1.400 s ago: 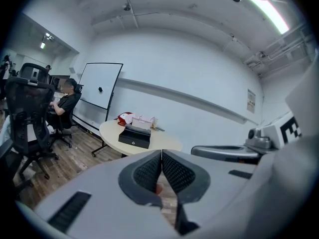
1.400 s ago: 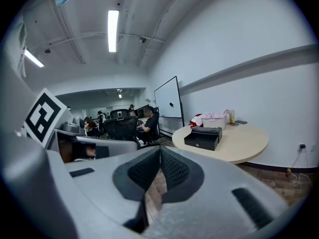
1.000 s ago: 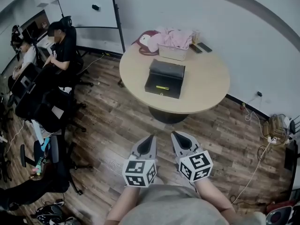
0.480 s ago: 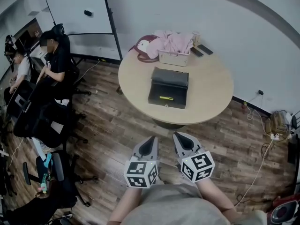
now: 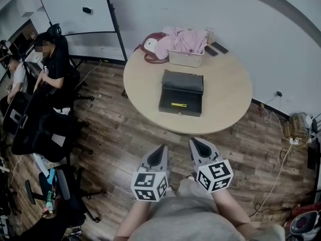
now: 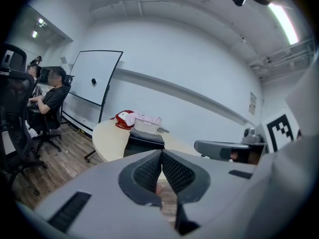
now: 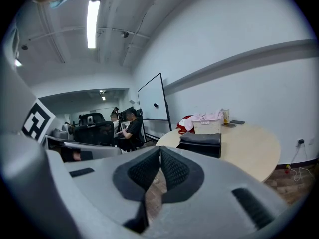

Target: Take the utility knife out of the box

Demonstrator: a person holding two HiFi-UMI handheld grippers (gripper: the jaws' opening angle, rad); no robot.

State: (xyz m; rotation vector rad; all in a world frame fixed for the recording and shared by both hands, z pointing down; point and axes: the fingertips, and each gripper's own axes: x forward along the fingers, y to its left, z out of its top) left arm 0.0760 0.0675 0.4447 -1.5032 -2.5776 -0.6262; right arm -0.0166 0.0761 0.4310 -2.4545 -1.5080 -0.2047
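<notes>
A closed black box (image 5: 181, 93) with a yellow mark on its front lies in the middle of a round beige table (image 5: 225, 109); it also shows in the left gripper view as the black box (image 6: 145, 138) and in the right gripper view as the black box (image 7: 200, 143). No utility knife is visible. My left gripper (image 5: 161, 149) and right gripper (image 5: 193, 142) hang side by side over the wood floor, short of the table's near edge. Both are shut and hold nothing. Their tips meet in the left gripper (image 6: 161, 152) view and the right gripper (image 7: 160, 149) view.
A white basket (image 5: 186, 57) with pink cloth, a red bag (image 5: 149, 46) and two remotes (image 5: 214, 48) sit at the table's far side. Two seated people (image 5: 50, 64) and office chairs (image 5: 37, 129) fill the left. A whiteboard (image 5: 75, 9) stands behind. Cables (image 5: 281, 154) lie at the right.
The table and box have shifted slightly nearer and toward centre as both grippers moved forward together. Both stay shut.
</notes>
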